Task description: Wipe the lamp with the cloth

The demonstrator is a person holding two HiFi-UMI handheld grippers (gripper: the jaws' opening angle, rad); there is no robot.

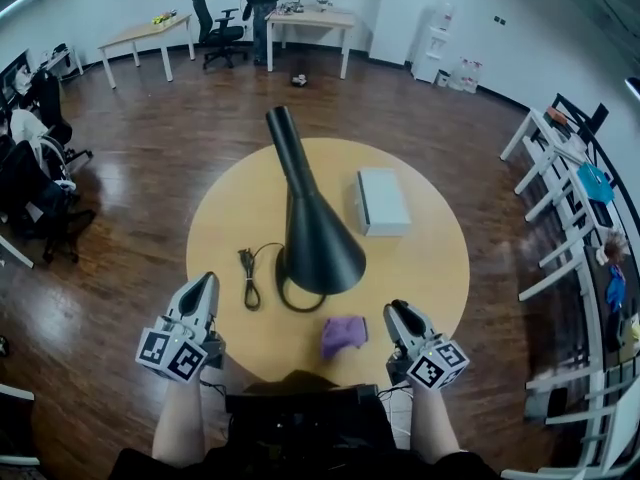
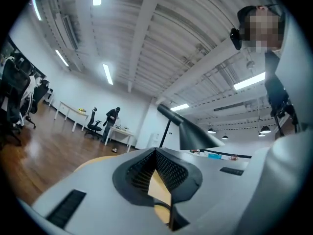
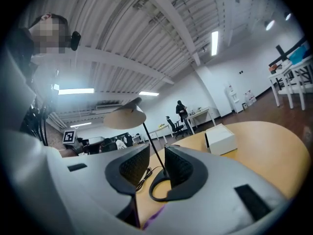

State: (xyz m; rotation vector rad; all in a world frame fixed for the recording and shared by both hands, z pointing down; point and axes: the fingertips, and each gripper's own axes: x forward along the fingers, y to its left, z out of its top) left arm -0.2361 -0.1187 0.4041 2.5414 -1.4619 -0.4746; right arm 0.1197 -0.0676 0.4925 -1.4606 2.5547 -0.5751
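Purple cloth point(image 1: 344, 335) lies loose at the lower centre of the round table point(image 1: 440, 268), just below the black lamp point(image 1: 318, 230). The left gripper point(image 1: 204, 286) is clenched on nothing and the right gripper point(image 1: 398, 313) is parted and empty. Judging by this, pickup and wiping are both still to do.

On the table point(image 1: 440, 268) the cloth point(image 1: 344, 335) lies before the lamp point(image 1: 315, 228), seemingly apart.
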